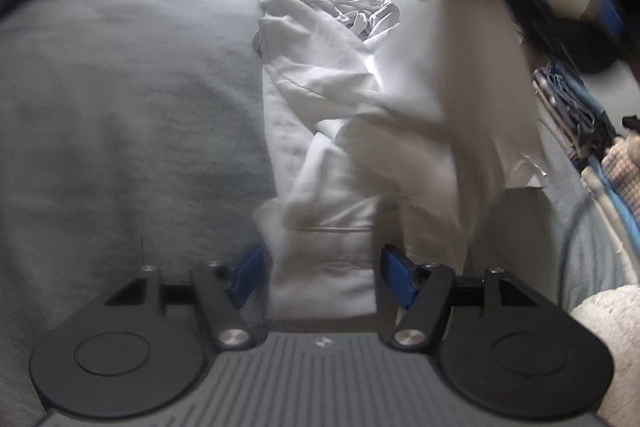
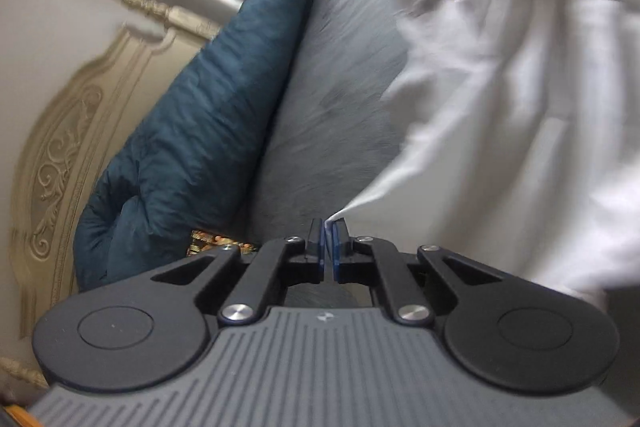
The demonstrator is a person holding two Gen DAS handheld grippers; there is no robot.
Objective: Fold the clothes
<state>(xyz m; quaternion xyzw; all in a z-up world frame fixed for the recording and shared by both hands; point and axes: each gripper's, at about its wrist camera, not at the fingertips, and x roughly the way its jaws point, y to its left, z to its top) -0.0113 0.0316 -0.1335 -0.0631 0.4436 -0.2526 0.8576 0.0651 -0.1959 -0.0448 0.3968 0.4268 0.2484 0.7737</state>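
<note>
Between blue pads of left gripper (image 1: 322, 275), unclenched: near end of white garment (image 1: 320, 131), long axis running straight away; right gripper (image 2: 329, 243) pinches its corner.

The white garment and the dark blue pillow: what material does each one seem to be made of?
White garment: probably thick matte cotton knit, like a sweatshirt; soft rounded folds, ribbed-looking hem.
Dark blue pillow: probably a smooth woven cover with slight sheen; fine crinkles catch the light. Neither fibre can be confirmed.
</note>
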